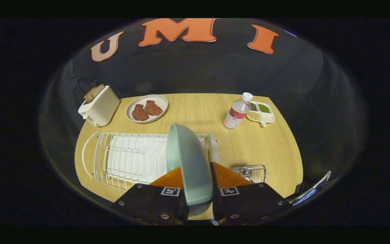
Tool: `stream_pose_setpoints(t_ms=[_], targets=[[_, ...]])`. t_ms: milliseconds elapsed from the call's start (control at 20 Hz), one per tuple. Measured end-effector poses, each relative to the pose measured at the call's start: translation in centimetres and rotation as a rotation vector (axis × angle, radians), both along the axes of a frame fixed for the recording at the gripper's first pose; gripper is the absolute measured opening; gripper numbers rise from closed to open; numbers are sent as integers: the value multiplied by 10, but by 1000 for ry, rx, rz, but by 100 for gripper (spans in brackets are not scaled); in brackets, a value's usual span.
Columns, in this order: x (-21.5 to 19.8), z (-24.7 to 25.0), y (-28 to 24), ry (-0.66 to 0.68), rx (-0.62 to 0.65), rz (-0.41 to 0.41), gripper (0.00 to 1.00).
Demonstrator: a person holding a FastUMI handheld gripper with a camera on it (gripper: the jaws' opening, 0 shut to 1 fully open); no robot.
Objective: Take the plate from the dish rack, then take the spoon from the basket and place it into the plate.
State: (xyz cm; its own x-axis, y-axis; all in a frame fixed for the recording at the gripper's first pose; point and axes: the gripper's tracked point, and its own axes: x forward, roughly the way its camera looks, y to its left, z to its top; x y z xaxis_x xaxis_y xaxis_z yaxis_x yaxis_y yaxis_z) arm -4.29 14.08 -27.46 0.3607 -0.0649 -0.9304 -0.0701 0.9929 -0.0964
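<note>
Wooden table (198, 112) carried one rack (127, 159), one basket (254, 173), one toaster (99, 105), one bottle (237, 113), one dish of two patties (147, 108). Gripper (198, 200) clamped the plate (190, 166) edge-on, both fingers pressing, above the rack. Best to keep it level, set down clear of the basket.

A cream toaster (99, 105) with bread in its slot stands at the upper left of the wooden table (198, 112). Just to its right lies a round plate of brown meat pieces (147, 108). At the upper right a clear bottle (237, 115) with a white cap stands touching a divided tray (262, 113) of beans and greens.
</note>
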Motion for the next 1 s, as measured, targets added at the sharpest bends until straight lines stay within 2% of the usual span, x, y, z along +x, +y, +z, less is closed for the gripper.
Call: stream_pose_setpoints(t_ms=[150,350,550,1000], targets=[[-19,10,-5,8,67,-36,28],[-56,10,-20,43,93,-53,28],[-95,13,-18,81,218,-98,28],[-168,-11,-62,152,251,-156,28]])
